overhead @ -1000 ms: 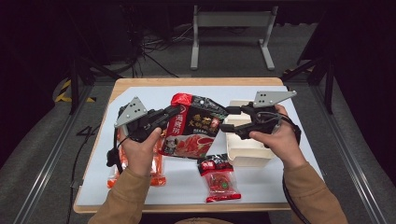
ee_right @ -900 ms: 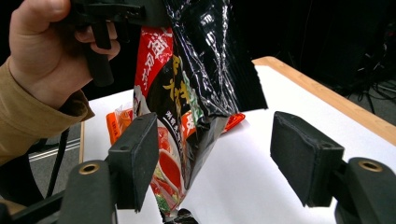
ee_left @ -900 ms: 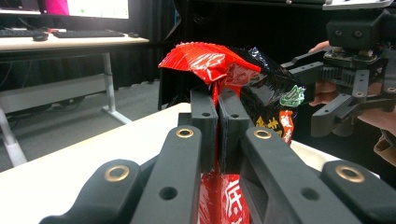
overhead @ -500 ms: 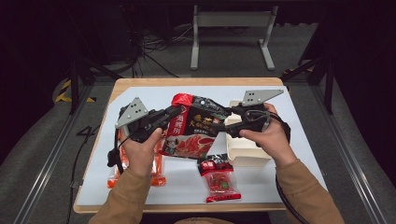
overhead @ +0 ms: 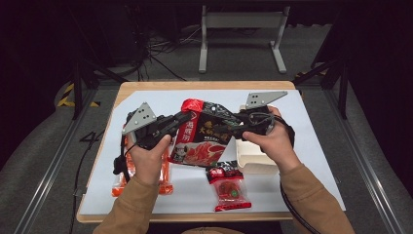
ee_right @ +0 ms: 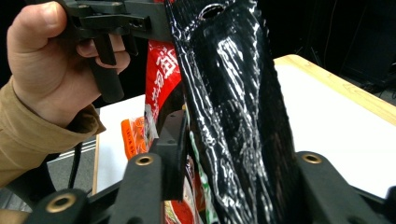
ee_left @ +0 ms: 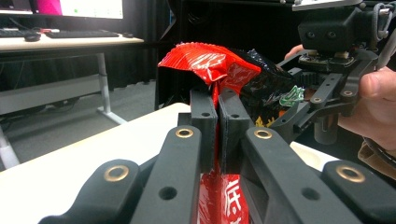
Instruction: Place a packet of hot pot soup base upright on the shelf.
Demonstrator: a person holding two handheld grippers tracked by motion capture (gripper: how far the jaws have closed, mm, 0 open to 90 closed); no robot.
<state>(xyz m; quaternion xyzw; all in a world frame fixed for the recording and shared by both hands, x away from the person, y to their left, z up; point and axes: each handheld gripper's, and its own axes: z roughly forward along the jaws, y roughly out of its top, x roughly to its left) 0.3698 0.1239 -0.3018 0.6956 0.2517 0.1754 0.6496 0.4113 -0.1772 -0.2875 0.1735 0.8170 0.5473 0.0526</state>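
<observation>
A wooden table (overhead: 146, 87) carries a white sheet (overhead: 311, 126) that covers most of its top. On the sheet, an orange packet (overhead: 119, 183) lies near the left edge, a small red packet (overhead: 229, 187) by the front edge, and a pale box (overhead: 253, 158) right of centre.

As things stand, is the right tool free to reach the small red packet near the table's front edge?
Probably not yet: the right tool has just been closing on the big snack bag, which the left tool clamps too. The small red packet itself lies uncovered.
</observation>
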